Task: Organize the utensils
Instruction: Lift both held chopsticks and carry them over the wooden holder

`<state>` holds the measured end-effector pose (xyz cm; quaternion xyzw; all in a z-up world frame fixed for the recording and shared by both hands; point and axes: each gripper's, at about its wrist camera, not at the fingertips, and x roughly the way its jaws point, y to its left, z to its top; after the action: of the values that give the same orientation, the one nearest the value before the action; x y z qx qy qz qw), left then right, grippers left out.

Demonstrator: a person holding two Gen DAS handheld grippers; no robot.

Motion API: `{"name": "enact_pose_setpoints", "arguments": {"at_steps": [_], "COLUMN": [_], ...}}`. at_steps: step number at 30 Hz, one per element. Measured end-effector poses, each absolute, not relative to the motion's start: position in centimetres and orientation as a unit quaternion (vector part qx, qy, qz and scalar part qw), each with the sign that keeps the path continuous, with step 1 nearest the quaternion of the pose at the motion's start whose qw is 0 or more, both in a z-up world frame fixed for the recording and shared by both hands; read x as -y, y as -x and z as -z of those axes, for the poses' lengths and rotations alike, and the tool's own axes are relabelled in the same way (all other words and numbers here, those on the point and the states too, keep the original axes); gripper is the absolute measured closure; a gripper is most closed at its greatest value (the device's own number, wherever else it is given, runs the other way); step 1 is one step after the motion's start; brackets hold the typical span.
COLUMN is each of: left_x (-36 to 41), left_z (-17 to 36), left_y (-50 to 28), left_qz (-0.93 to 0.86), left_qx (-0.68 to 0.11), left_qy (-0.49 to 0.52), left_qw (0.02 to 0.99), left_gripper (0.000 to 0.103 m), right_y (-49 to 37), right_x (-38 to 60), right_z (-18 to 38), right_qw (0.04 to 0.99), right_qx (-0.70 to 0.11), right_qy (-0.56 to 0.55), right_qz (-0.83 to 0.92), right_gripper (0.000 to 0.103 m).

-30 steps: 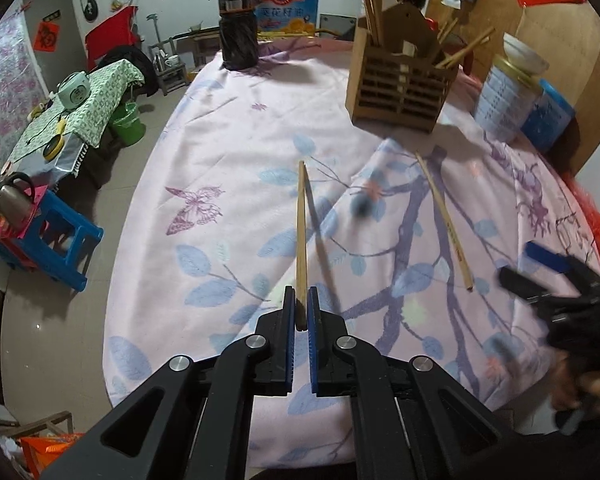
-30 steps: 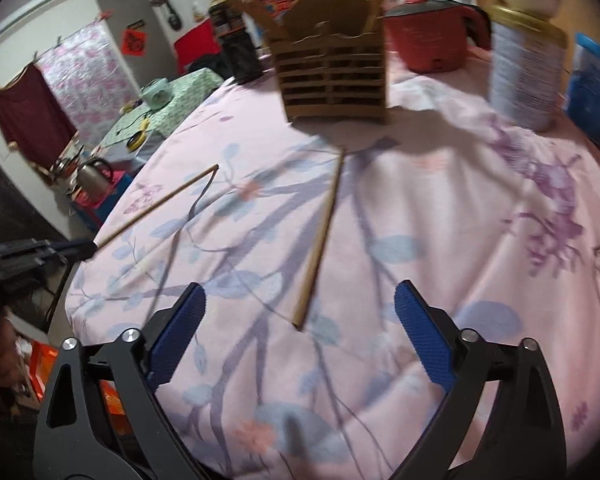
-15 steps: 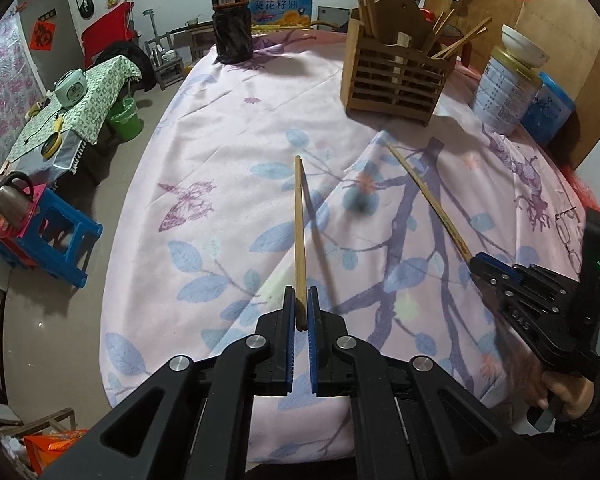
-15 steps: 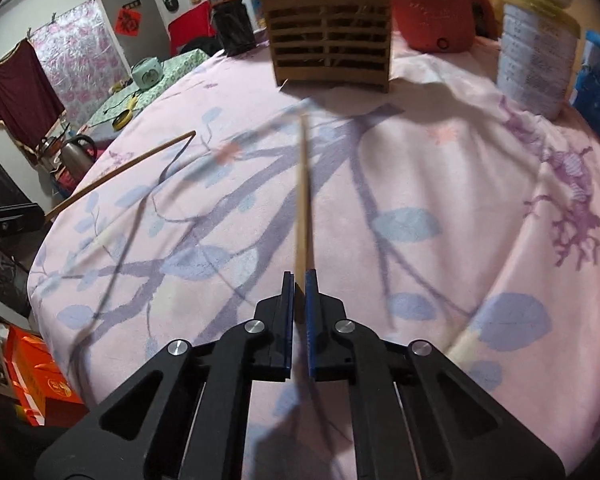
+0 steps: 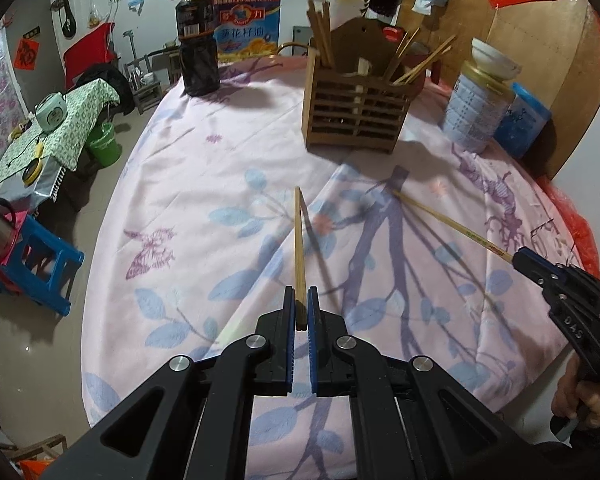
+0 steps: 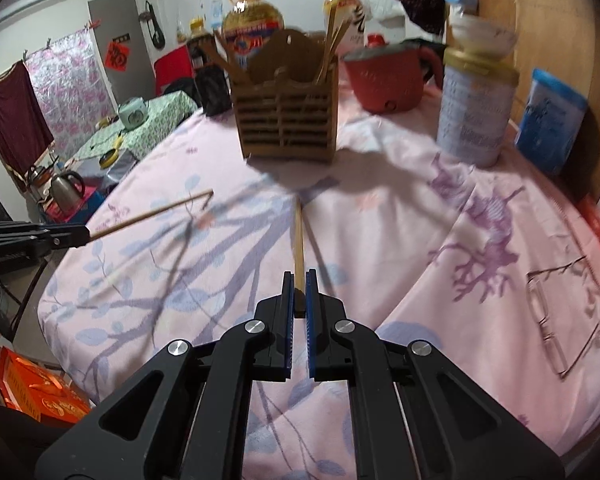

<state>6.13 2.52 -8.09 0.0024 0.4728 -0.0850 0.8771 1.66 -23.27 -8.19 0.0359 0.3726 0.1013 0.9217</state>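
Wooden chopsticks (image 5: 299, 248) (image 6: 298, 242) sit clamped in both closed grippers (image 5: 299, 309) (image 6: 298, 295), above the counter (image 5: 204, 184); keep them steady and aim the tips at the holder (image 6: 287, 120) at upper centre.

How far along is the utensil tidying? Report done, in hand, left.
Done: several chopsticks already stand in the slatted wooden holder. In hand: the left gripper and right gripper each clamp one bamboo chopstick. Left: dropping both into the holder.

I saw two bamboo chopsticks, left chopstick (image 5: 299, 248) and right chopstick (image 6: 298, 246), raised and pointing toward the slatted wooden holder (image 5: 356, 114), which held more.
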Motion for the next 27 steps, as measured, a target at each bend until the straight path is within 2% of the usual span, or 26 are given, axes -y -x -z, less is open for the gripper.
{"name": "enact_pose_setpoints", "arguments": {"at_steps": [14, 27], "left_x": [-2.2, -1.9], "left_z": [2.2, 1.4], "left_y": [-6.6, -8.3], "left_qz": [0.097, 0.118], "left_qx": [-0.42, -0.415], "left_qy": [0.013, 0.024], "left_qw": [0.902, 0.902], "left_gripper": [0.097, 0.096], "right_y": [-1.7, -3.3], "right_x": [24.1, 22.7], "right_z": [1.6, 1.4], "right_qw": [0.947, 0.945], "right_qx": [-0.298, -0.298], "right_qy": [-0.047, -0.064], "right_qz": [-0.113, -0.123], "right_gripper": [0.097, 0.095]}}
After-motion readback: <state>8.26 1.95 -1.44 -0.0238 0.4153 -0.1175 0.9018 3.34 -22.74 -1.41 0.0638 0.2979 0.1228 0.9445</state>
